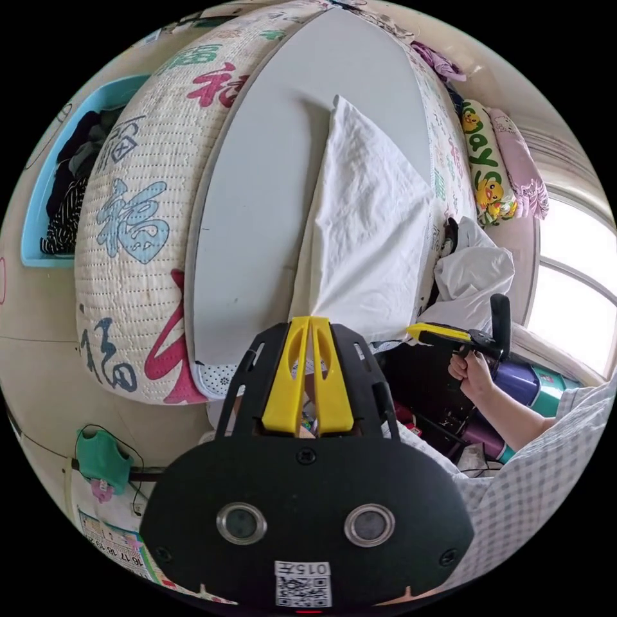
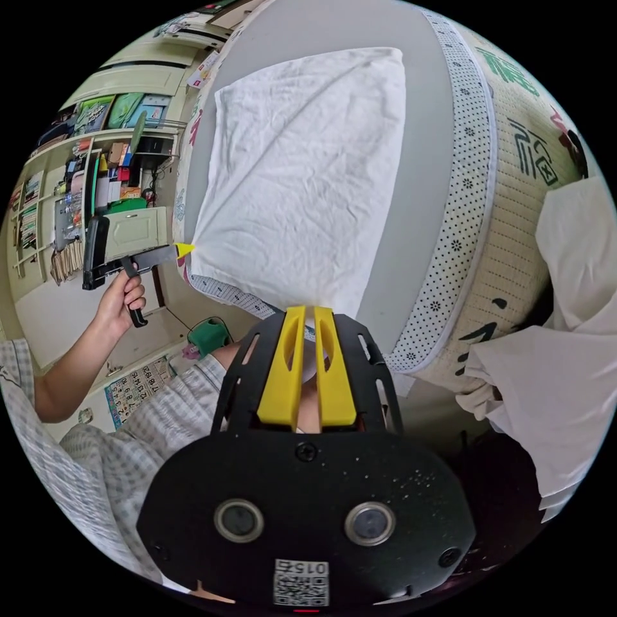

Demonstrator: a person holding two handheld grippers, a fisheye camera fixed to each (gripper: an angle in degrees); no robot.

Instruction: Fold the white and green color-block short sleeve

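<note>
The short sleeve [image 1: 366, 225] shows its white side and lies folded to a rough rectangle on a grey board [image 1: 257, 193]; no green part is visible. My left gripper [image 1: 310, 319] is shut on one near corner of it. In the right gripper view the same garment [image 2: 302, 173] spreads away from my right gripper [image 2: 308, 310], which is shut on the other near corner, with white cloth between its jaws. Each gripper appears in the other's view: the right gripper [image 1: 411, 331] held by a hand, and the left gripper [image 2: 185, 249] pinching its corner. The near edge is pulled taut between them.
The board rests on a quilted bed cover [image 1: 128, 218] with large printed characters. A heap of white clothes [image 2: 565, 360] lies beside the bed. A blue basket [image 1: 38, 212] of dark clothes, pillows [image 1: 488, 160], a window [image 1: 578, 289] and shelves [image 2: 77, 193] surround it.
</note>
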